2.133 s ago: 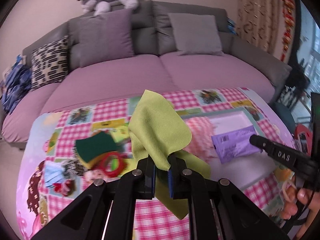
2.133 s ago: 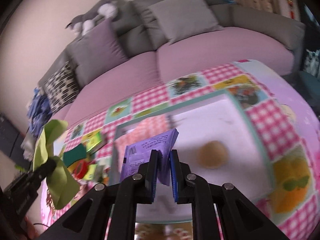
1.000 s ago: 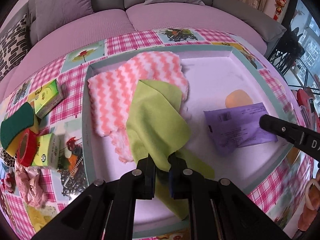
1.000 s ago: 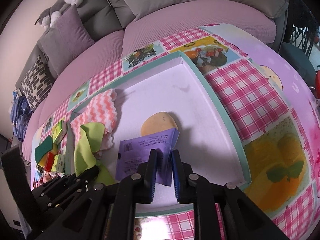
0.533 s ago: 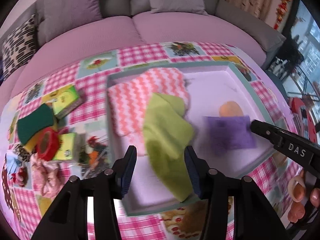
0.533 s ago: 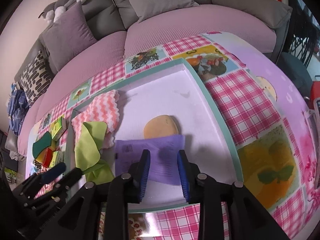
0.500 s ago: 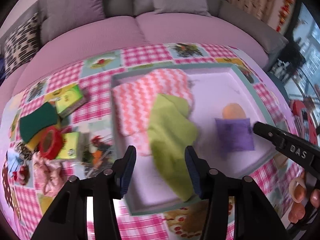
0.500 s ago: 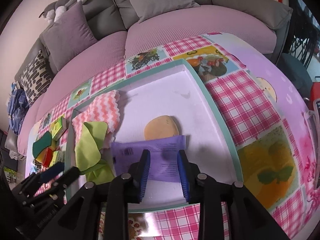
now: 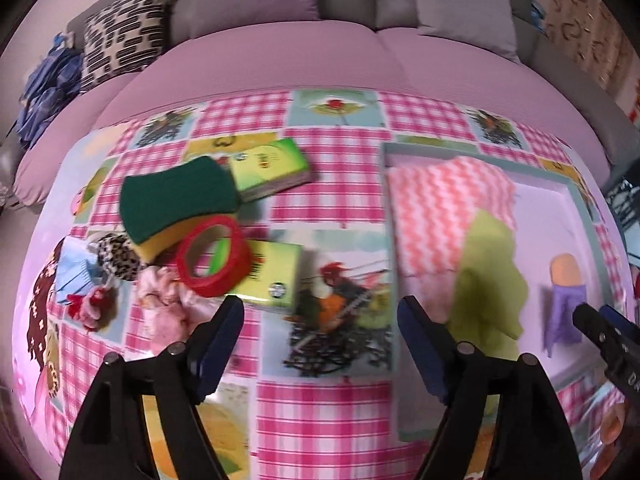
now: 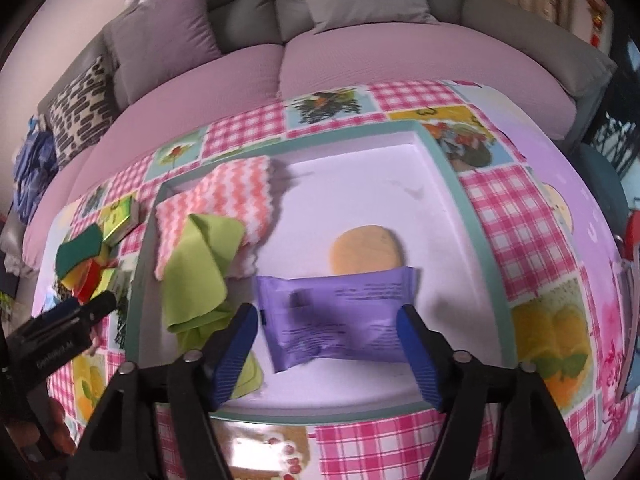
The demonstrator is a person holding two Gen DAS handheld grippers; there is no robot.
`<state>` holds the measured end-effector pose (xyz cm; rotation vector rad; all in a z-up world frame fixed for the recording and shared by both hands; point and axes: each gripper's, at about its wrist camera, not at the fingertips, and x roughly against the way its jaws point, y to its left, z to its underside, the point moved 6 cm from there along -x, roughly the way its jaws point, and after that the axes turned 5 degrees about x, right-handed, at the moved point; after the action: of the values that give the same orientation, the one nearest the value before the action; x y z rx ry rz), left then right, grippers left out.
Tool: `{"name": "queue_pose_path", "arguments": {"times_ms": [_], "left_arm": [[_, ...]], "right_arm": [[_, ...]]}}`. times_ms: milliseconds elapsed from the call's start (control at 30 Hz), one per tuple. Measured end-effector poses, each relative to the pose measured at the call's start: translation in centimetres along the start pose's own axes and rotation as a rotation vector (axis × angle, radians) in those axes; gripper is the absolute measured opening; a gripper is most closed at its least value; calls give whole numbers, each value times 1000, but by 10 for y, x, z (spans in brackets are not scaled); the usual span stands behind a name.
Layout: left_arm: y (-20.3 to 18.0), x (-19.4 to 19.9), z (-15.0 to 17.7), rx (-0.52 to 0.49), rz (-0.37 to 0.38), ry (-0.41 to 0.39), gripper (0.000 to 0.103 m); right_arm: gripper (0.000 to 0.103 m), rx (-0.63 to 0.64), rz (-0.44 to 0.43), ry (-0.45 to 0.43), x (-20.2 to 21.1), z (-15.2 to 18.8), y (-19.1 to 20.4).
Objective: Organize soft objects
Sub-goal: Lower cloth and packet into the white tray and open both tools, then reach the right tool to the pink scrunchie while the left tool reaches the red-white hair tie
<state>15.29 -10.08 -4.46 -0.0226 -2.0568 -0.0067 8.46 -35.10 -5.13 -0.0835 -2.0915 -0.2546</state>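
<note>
A teal-rimmed white tray (image 10: 446,168) holds a pink zigzag cloth (image 10: 228,196), a yellow-green cloth (image 10: 196,268), an orange sponge puff (image 10: 366,250) and a purple soft packet (image 10: 340,316). My right gripper (image 10: 326,320) hangs over the packet, its jaws opening wide and touching nothing. My left gripper (image 9: 320,316) is over the tablecloth left of the tray (image 9: 390,148), jaws opening with nothing between them. Left of it lie a green-and-yellow sponge (image 9: 172,200), a pink scrunchie (image 9: 164,296) and a leopard-print scrunchie (image 9: 116,256).
A red tape roll (image 9: 212,256) and two green boxes (image 9: 268,172) lie among the loose items on the checked tablecloth. A pink-and-grey sofa (image 10: 360,56) with cushions stands behind the table. The right gripper's tip (image 9: 600,332) shows at the left view's right edge.
Both grippers have opened and let go: the green cloth and the purple packet now lie in the tray. My left gripper has swung left, away from the tray toward the loose items.
</note>
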Motion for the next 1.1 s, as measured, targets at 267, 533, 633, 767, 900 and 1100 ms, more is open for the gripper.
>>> {"name": "queue_pose_path", "arguments": {"times_ms": [267,533,633,767,900,1100], "left_arm": [[22,2,-7,31,-23,-25,91],[39,7,-12,55,-14,-37,92],[47,10,-16,78,12,-49,92],[62,16,-21,84,26,-77,92],[80,22,-27,111,30,-116,93],[107,30,-35,105,-1,-177,93]], "right_arm": [[98,82,6,11,-7,2,30],[103,140,6,-6,-8,3,57],[103,154,6,-21,-8,2,67],[103,162,8,-42,-7,0,80],[103,161,-8,-90,-3,-4,94],[103,191,4,-110,-1,-6,115]]}}
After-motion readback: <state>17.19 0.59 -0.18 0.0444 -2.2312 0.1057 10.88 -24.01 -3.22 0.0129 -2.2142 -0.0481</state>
